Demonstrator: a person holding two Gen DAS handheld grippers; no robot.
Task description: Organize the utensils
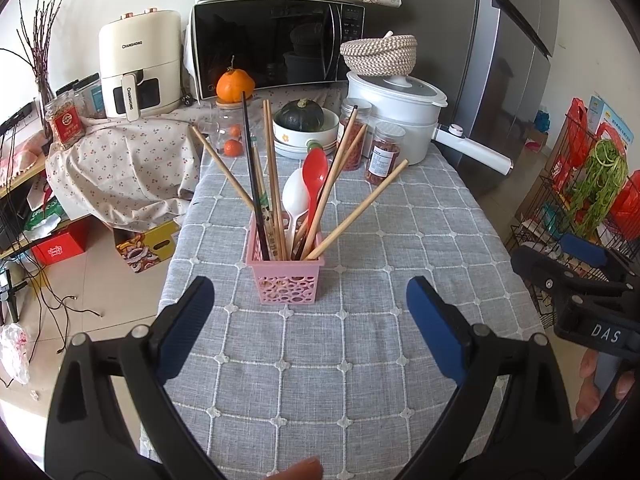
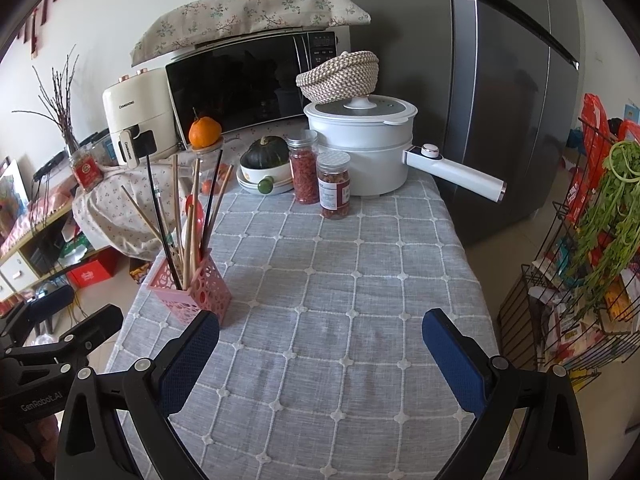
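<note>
All utensils seen stand in the basket (image 1: 286, 276); both grippers, left (image 1: 310, 332) and right (image 2: 320, 356), gape wide, empty; task looks done.

White walls (image 2: 100, 52), beige tiled floor (image 1: 100, 288), grey fridge (image 2: 508, 100) right, wire rack (image 2: 560, 312) beside table, daylight.

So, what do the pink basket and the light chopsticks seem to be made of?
Basket: likely moulded plastic, slightly glossy; its walls have even cut-out circles. Light chopsticks: probably bamboo or wood, matte tan with no shine; the grain is too small to tell.
</note>
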